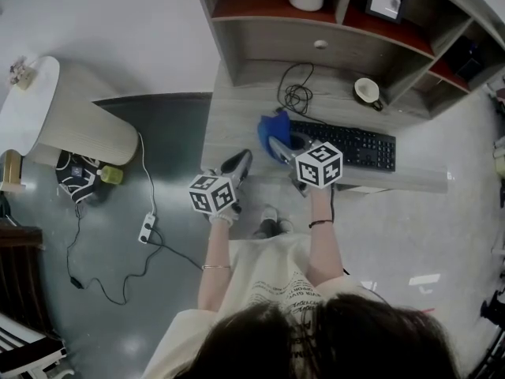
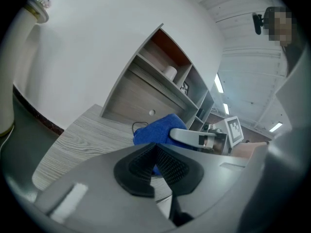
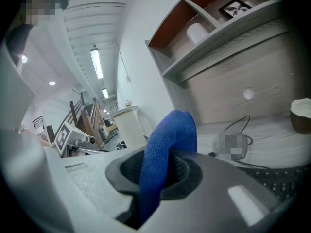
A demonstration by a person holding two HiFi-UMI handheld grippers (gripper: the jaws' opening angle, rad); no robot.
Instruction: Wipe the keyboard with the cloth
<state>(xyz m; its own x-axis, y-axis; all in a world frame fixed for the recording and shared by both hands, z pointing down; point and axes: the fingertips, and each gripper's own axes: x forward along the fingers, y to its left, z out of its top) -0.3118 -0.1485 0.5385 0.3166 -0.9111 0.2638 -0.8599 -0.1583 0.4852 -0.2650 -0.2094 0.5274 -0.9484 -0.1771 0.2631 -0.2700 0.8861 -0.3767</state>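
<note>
so, head view: holds the blue cloth [image 1: 273, 125] in the right gripper [image 1: 276, 147] at the left end of the black keyboard [image 1: 351, 147] on the wooden desk [image 1: 237, 121], probably to start wiping from that end; parks the left gripper [image 1: 241, 162] beside it, off the keys. left gripper view: pads [image 2: 138, 171] pressed together on nothing, seemingly idle. right gripper view: jaws pinching a fold of cloth, bunched past them as a wad for dragging; contact with keys not discernible.

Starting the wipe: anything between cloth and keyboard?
Nothing visible. The cloth, clamped in the right tool, is at the keyboard's left end; the cable and cup lie beyond it, the left tool off left.
</note>
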